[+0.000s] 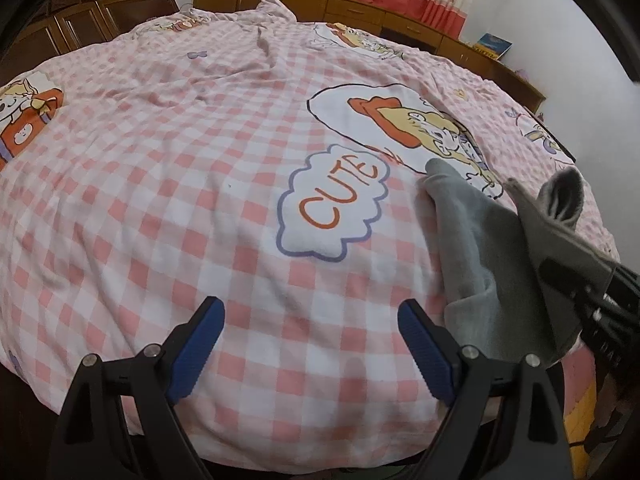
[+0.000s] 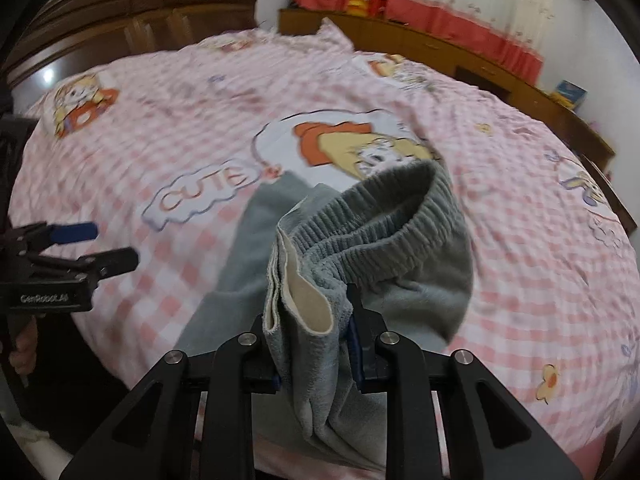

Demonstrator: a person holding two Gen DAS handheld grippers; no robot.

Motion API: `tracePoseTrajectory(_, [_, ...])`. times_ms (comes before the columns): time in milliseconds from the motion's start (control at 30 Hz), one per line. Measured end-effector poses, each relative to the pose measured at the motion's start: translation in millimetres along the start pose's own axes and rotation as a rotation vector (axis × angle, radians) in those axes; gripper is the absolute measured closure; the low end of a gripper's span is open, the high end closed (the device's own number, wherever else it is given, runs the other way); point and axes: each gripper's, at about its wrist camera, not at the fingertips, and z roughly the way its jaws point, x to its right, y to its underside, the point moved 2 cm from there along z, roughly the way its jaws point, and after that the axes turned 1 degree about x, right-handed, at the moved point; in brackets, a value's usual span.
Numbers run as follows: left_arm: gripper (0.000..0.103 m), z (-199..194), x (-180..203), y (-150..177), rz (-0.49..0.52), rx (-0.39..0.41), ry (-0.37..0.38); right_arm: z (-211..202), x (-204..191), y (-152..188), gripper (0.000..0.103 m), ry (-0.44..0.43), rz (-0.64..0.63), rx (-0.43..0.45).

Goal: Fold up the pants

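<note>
Grey fleece pants [image 2: 380, 232] with a ribbed elastic waistband lie on the bed's near right part, one end lifted. My right gripper [image 2: 312, 320] is shut on a bunched fold of the waistband edge, whose cream inner lining shows between the fingers. In the left wrist view the pants [image 1: 472, 240] trail down at the right, beside the right blue pad. My left gripper [image 1: 314, 324] is open, hovering over bare checked cover left of the pants with nothing between its pads. The right wrist view shows the left gripper [image 2: 100, 246] at the left edge, apart from the pants.
The bed cover [image 1: 160, 200] is pink-and-white check with cartoon prints and a "CUTE" bubble [image 1: 332, 204]. A dark wooden headboard [image 2: 120, 24] rises at the far left. A low wooden cabinet [image 1: 400, 20] and curtains line the back. A hand [image 2: 24, 344] holds the left tool.
</note>
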Motion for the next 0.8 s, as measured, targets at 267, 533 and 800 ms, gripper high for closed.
tracePoseTrajectory(267, [0.012, 3, 3, 2, 0.000, -0.008, 0.015, 4, -31, 3, 0.079, 0.018, -0.110, -0.011])
tracePoseTrajectory(533, [0.012, 4, 3, 4, -0.007, -0.008, 0.014, 15, -69, 8, 0.059, 0.042, -0.148, -0.029])
tracePoseTrajectory(800, [0.012, -1, 6, 3, 0.001, 0.001, 0.013, -25, -77, 2, 0.056, -0.070, -0.083, 0.049])
